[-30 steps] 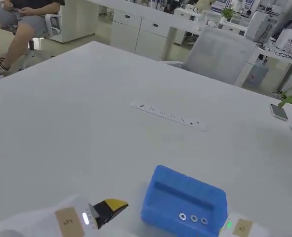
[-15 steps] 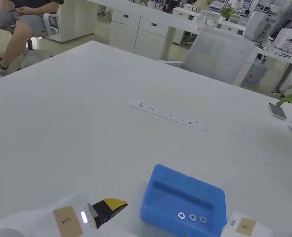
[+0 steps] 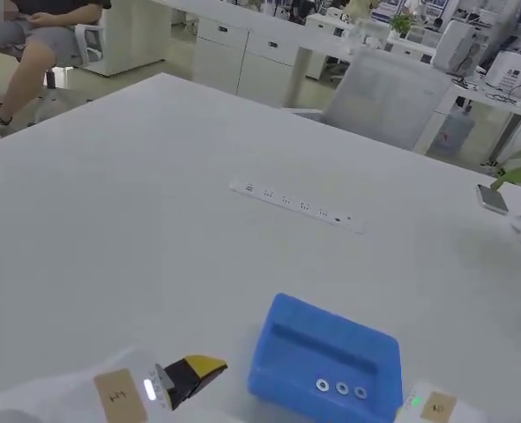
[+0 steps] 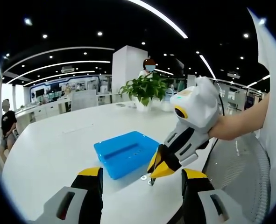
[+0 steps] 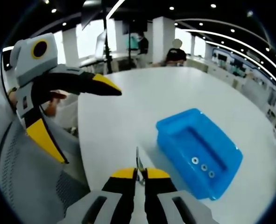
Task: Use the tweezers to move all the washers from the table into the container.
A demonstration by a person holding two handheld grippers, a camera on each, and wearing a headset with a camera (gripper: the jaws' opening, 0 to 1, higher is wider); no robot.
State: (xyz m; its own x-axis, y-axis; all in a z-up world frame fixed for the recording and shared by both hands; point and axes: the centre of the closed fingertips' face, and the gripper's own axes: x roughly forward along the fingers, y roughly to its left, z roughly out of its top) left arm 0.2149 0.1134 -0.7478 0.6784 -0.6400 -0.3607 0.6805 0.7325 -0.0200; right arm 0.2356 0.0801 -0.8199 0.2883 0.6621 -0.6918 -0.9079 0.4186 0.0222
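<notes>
Your left gripper (image 4: 142, 183) sits at 7 o'clock in the head view, jaws spread wide with nothing between them. In its own view a single washer (image 4: 143, 177) seems to lie on the table (image 3: 154, 220), just beside the tweezers' tip and near the container's front wall.

The blue container (image 3: 286, 374) rests at 5 o'clock in the head view. Its long axis runs from 9 to 3 o'clock. Three washers (image 3: 340, 388) lie inside it in a short row along the same line, close to the wall nearest you.

Your right gripper (image 5: 141, 173) is at the container's right corner, jaws clenched on the tweezers (image 5: 138, 161). In the right gripper view, the tweezers run straight along the jaws and point to 12 o'clock. The container lies off toward 2 o'clock, apart from the tip.

Farther out, a white power strip (image 3: 295, 206) lies across mid-table, and a phone (image 3: 492, 199) rests near the 3 o'clock edge. Nothing stands between the tweezers and the container.
</notes>
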